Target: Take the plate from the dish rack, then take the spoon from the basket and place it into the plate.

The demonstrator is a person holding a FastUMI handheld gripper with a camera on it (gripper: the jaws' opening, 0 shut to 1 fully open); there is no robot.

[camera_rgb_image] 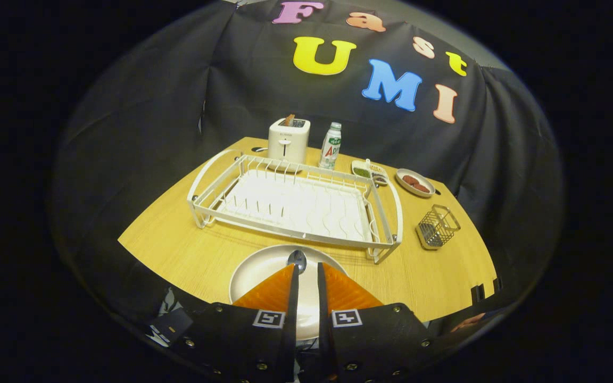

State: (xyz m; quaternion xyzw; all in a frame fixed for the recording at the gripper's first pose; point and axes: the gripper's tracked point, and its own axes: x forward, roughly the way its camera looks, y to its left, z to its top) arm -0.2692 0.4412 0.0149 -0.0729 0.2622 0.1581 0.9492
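Metal spoon (pixel 297 260) sticks out beyond the narrow jaws (grip unclear), over the plate (pixel 256 268).

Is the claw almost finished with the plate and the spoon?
Nearly. The round white plate is already out of the white wire dish rack and lies on the wooden table. The claw is nearly shut around the shiny metal spoon, holding it over the plate. The wire basket looks empty. Only letting go is left.

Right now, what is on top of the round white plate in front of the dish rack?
The round white plate carries a metal spoon; its bowl shows just ahead of the gripper, whose fingers stand nearly closed around the handle. The handle and the plate's near part are covered by the fingers.
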